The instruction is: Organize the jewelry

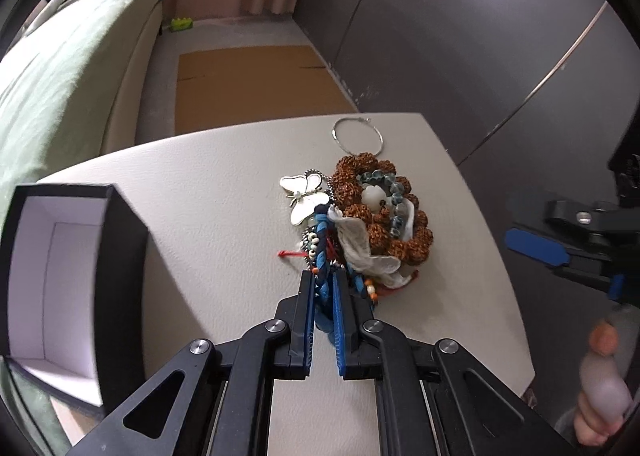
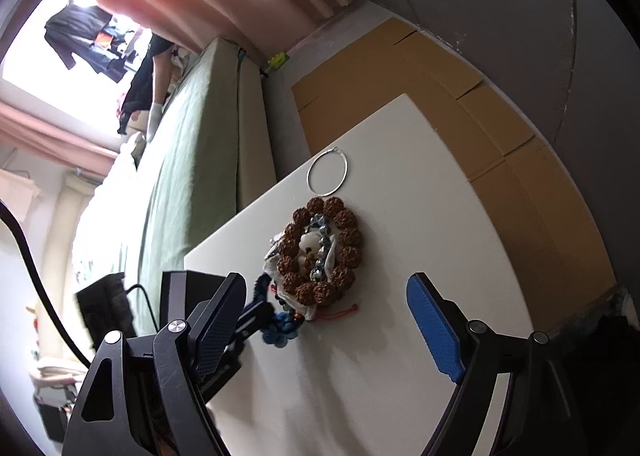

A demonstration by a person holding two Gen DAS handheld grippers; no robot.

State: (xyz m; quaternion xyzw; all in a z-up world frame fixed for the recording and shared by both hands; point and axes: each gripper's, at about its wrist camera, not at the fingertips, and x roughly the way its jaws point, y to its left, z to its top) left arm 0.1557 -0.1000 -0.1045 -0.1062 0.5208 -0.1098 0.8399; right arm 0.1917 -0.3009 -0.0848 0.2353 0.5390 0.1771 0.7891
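While the jewelry lies in one tangled heap [image 1: 356, 224] near the middle of the pale worktop [image 1: 208, 192], the left hand-held gripper [image 1: 323, 284] is clenched on a blue braided cord [image 1: 322, 256] at the near edge of that heap. The cord runs up into the pile, beside a white butterfly pendant [image 1: 304, 198] and against a bracelet of rough brown beads [image 1: 384, 212]; a thin metal hoop [image 1: 357, 135] lies apart, just beyond the pile. An open black box [image 1: 76, 276] with a white lining stands at the left of the worktop. The right hand-held gripper [image 2: 320, 332] hangs released, jaws wide, near the pile but touching nothing.

The step in hand looks like drawing the blue cord free so it can go to the box. It should be done slowly, pulling low and toward the near edge, since the cord seems caught among red threads and white cloth and could drag the whole heap along. The free right gripper could press down on the brown beads to pin them while the cord slides out. Lifting should wait until the cord hangs clear.
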